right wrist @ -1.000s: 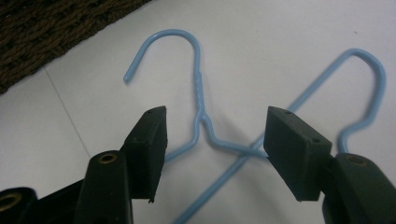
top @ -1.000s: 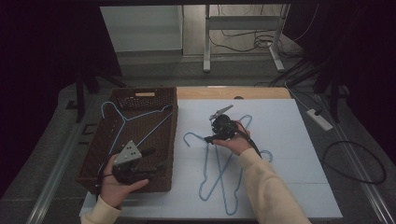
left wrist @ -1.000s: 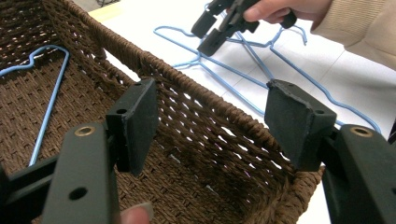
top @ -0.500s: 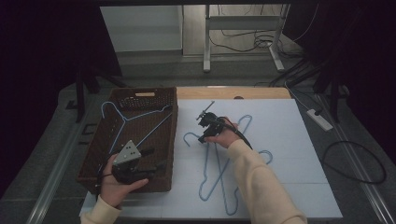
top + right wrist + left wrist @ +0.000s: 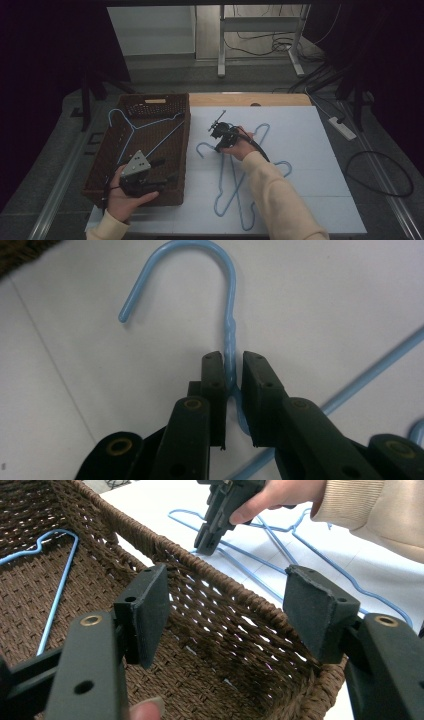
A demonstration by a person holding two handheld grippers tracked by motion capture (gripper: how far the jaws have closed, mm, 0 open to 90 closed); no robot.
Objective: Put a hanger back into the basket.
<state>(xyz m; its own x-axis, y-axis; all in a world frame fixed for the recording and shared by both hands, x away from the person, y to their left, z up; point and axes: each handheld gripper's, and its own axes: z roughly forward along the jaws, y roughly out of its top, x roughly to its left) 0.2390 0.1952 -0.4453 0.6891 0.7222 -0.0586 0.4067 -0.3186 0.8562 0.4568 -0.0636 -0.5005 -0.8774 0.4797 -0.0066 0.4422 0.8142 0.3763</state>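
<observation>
In our right gripper view, the right gripper (image 5: 231, 390) has just been closing its jaws, and they now pinch the neck of a blue hanger (image 5: 229, 335) just below its hook; the high view is too small to show that grip. There the hanger (image 5: 231, 172) lies flat on the white table (image 5: 310, 150), hook toward the wicker basket (image 5: 107, 165), long axis running back toward us. Our left gripper (image 5: 227, 625) hangs spread over the basket's near corner, beside another hanger (image 5: 52, 605) inside. Grey floor, cables beyond
</observation>
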